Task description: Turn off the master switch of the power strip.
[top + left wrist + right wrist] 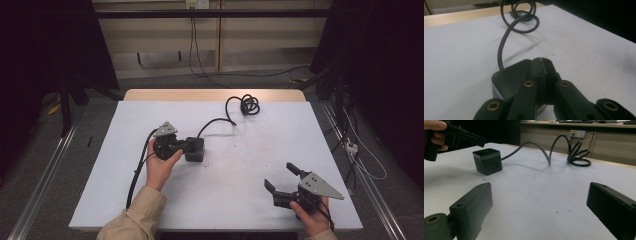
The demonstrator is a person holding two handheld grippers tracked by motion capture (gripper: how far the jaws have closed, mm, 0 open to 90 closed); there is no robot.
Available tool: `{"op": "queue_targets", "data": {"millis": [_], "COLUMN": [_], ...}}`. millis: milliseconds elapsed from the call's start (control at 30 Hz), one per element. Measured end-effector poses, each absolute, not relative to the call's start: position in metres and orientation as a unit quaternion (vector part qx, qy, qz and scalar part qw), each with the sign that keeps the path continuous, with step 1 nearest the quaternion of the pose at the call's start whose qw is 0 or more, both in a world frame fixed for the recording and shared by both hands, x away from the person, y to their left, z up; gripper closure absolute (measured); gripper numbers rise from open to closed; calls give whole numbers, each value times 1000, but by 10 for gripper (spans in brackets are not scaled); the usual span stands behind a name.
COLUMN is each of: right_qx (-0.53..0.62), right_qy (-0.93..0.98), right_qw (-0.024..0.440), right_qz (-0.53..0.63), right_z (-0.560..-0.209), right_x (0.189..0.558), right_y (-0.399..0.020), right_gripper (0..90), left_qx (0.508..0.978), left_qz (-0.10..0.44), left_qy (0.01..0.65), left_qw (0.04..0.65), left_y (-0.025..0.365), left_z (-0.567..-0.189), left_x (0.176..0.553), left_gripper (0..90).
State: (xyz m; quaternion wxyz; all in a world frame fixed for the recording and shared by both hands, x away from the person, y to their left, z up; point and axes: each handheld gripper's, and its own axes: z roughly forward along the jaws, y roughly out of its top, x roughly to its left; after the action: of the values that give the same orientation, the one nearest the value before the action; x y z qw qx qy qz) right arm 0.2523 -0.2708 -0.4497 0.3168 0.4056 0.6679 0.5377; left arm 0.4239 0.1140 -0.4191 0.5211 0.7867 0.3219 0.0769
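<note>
**Left tool closed over socket cube, right tool wide**

High view: a matte black socket cube (194, 148) sits left of centre on the white desk (240, 195). Its round cord (216, 121) runs toward the far edge and ends in a coil. Left tool (186, 145) lies at the cube; right tool (281, 177) spread wide, near right.

Left gripper view: jaws pressed together, empty, above the cube's smooth top (509, 77).

Right gripper view: cube (487, 161) shows a grey band and socket holes; blocky jaws well apart.

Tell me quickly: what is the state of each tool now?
Left tool: closed, holding nothing, tips above the black cube.
Right tool: open, holding nothing.
</note>
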Motion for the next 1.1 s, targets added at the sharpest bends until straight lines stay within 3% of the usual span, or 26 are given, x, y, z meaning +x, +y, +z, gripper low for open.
{"op": "queue_targets", "data": {"millis": [1100], "right_qx": [404], "right_qy": [668], "right_qw": [318], "right_qz": [538], "right_z": [-449], "right_x": [252], "right_y": [-271], "right_gripper": [58], "left_qx": [799], "left_qz": [89], "left_qy": [328], "left_qw": [496], "left_y": [114], "left_z": [-425], "left_x": [422], "left_gripper": [900]}}
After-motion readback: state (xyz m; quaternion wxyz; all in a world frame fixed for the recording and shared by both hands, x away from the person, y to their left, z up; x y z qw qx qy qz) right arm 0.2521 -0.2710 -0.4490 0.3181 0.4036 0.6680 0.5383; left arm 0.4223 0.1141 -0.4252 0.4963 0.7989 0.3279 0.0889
